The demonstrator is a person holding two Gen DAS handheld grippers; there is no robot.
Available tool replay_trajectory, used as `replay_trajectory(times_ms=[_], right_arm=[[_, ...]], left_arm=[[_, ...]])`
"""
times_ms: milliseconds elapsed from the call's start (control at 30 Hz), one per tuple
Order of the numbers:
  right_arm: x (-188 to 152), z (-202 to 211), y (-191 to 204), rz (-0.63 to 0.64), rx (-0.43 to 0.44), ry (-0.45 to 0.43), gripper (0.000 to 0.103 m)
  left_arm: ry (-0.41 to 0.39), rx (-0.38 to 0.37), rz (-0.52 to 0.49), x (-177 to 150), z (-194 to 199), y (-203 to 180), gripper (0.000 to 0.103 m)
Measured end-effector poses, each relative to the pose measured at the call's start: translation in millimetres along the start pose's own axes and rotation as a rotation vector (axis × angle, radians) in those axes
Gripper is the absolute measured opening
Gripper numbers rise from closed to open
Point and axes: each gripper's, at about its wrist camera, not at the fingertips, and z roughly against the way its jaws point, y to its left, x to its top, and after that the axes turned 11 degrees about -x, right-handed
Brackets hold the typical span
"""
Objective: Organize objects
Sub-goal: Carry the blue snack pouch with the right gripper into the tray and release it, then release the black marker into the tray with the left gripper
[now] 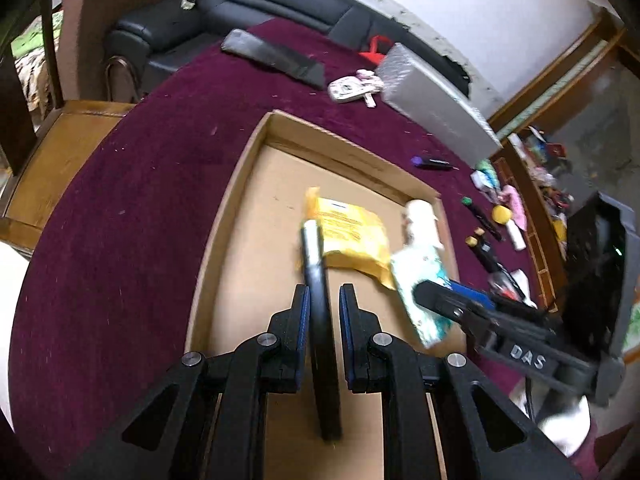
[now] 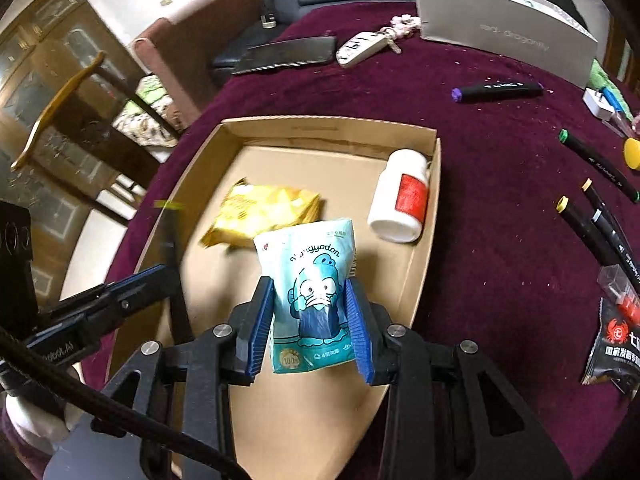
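Left gripper [image 1: 324, 300]: closed tight on one black marker [image 1: 320, 320], held over the near half of the box [image 2: 434, 184]; the cap end looks pale, blurred.
Right gripper [image 2: 312, 320]: narrow, pads pressing both sides of one tissue pack [image 2: 310, 292], over the near part of the box.
Tissue pack: teal and white, cartoon face, reads roughly "Hangyodon"; a round "100" badge low on the front.
Gripper writing: "DAS" on the right gripper's body as seen by the left camera; letters ending "obot.AI" on the left gripper's body.
Box: one shallow cardboard tray on the bench [image 2: 500, 208], which has a maroon cover.
Inside the box: one yellow packet [image 2: 264, 208] mid-floor, print too blurred to read; one white bottle [image 2: 402, 196] with a red label, lying at the right wall.
Right of the box: one black snack packet [image 2: 614, 344] with a red crab emblem and Chinese writing; four markers lying loose, and a fifth with a purple cap [image 2: 496, 90] beyond the far right corner.
Beyond the box: one dark flat case [image 2: 288, 54], one white car key [image 2: 362, 48] with charm, one silver box [image 2: 504, 28] reading "red·dragonfly".
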Motion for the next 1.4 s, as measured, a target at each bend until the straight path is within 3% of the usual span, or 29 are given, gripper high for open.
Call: replay_trajectory(times_ms=[100,367,467,533,700,900,1000,1133,1267,1400], right_arm=[[4.7,-8.9,-0.2,-0.024,-0.020,0.009,0.034],[17.1,-22.5,-2.0,-0.025,-0.076,-0.007,0.039],[17.5,-22.6,-6.6,-0.051,-0.058,-0.012,0.041],[16.3,-15.2,-9.1,-0.067,-0.038,-0.030,0.042],[10.9,17.7,-20.4,-0.073,-0.026,-0.105,0.045],[-10.3,61.4,-73.3,-0.202,0.025,-0.168,0.049],[-28.3,79.3,-101.8,-0.252,0.003,-0.201,0.056],[-49.5,90.3,-137.2,-0.308,-0.002,-0.201,0.056],[-69.7,102.5,-174.4,-0.379,-0.001,-0.220,0.056],[-87.5,110.6,-215.8,-0.448,-0.025,-0.233,0.056]], left_arm=[[-0.006,0.023,0.019,7.6,-7.8,8.3,0.012],[-0.086,-0.033,0.012,5.1,6.2,5.5,0.014],[-0.117,-0.046,-0.009,1.1,15.1,-5.0,0.023],[-0.139,-0.036,-0.024,-2.0,20.3,-13.6,0.037],[-0.198,-0.045,-0.097,-16.0,24.2,-41.0,0.045],[-0.184,-0.080,-0.119,-26.4,-7.9,-59.4,0.048],[-0.163,-0.037,-0.117,-26.7,-25.2,-62.9,0.048],[-0.131,-0.008,-0.052,-34.6,-30.5,-61.7,0.048],[-0.058,-0.006,-0.070,-56.3,-41.8,-67.1,0.048],[-0.065,-0.085,-0.092,-69.2,-32.1,-93.6,0.048]])
